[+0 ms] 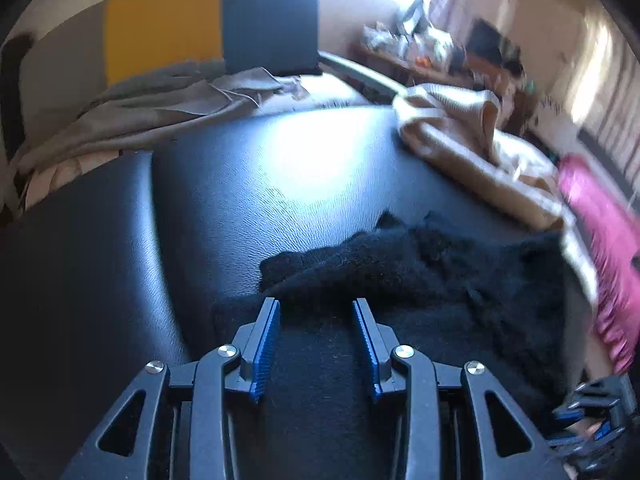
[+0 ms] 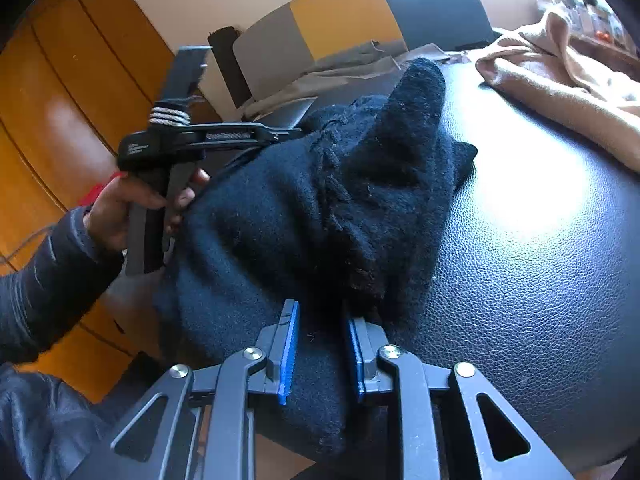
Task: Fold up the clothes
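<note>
Black sweater (image 2: pixel 304 208): lies bunched on the near part of the desk, its near hem hanging over the desk's near edge in the right wrist view; one corner stands up in a soft peak toward the far side.
Sweater fabric: fuzzy, thick knit, matte, with a rough ridge of seam running down the middle fold.
Desk (image 1: pixel 248 184): black padded top with a pebbled leather-like grain, glossy, with a bright patch of window glare at its middle; a seam splits off a panel on the left.
Open room: the middle and far stretch of the desk between the black sweater and the far clutter is bare; the right side is taken up by a tan garment (image 1: pixel 460 136).
Tan garment: soft, ribbed at its edge, loosely heaped along the far right edge of the desk, well apart from the black sweater.
Grey cloth (image 1: pixel 160 108): thin, creased sheet draped at the far left, past the desk's edge.
Left gripper (image 1: pixel 316 312): fingers apart, blue ridged pads clear of each other, over the near flat part of the black sweater; nothing pinched between them.
Right gripper (image 2: pixel 320 320): fingers apart with the sweater's near fold lying between them; whether the pads press it I cannot tell.
Hand (image 2: pixel 120 208): in a dark quilted sleeve, holds the left gripper's handle at the left edge of the sweater.
</note>
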Demonstrator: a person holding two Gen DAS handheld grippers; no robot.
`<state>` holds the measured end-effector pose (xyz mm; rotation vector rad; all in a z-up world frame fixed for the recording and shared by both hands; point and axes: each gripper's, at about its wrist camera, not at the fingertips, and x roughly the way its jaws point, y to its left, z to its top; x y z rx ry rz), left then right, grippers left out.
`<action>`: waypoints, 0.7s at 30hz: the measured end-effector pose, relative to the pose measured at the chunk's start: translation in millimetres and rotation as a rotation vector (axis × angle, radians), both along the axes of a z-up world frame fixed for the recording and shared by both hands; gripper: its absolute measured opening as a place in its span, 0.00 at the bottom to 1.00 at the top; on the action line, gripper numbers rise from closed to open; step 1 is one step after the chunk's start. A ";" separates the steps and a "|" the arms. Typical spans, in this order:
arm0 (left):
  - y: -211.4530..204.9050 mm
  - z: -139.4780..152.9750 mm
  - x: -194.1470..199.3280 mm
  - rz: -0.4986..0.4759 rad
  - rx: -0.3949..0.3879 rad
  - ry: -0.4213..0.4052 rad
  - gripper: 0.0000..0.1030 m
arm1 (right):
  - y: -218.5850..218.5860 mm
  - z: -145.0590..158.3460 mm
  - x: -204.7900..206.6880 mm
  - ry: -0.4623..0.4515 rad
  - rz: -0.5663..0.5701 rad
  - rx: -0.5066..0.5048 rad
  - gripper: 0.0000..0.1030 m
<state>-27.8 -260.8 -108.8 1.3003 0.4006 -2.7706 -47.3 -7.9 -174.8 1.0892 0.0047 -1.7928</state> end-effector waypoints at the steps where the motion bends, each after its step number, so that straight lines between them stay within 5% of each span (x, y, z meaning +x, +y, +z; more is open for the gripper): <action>1: -8.1 4.8 10.2 0.021 0.057 0.023 0.38 | -2.3 4.3 -0.2 -0.023 0.008 -0.005 0.35; 3: -26.1 9.1 30.8 0.058 0.174 0.054 0.42 | -7.0 12.8 -0.6 -0.068 0.023 -0.015 0.73; 5: -46.1 5.4 52.8 0.102 0.286 0.074 0.44 | -9.2 25.6 -0.7 -0.086 0.035 -0.037 0.98; 12: -72.5 -30.0 105.1 0.115 0.603 0.082 0.51 | 26.3 65.2 -35.6 -0.168 -0.069 -0.242 1.00; 14: -66.4 -38.9 107.2 0.097 0.633 0.068 0.52 | 25.8 51.9 -55.3 -0.248 -0.085 -0.201 1.00; 21: -52.6 -55.4 108.5 0.049 0.682 0.090 0.55 | -6.4 4.6 -101.8 -0.299 -0.111 -0.086 1.00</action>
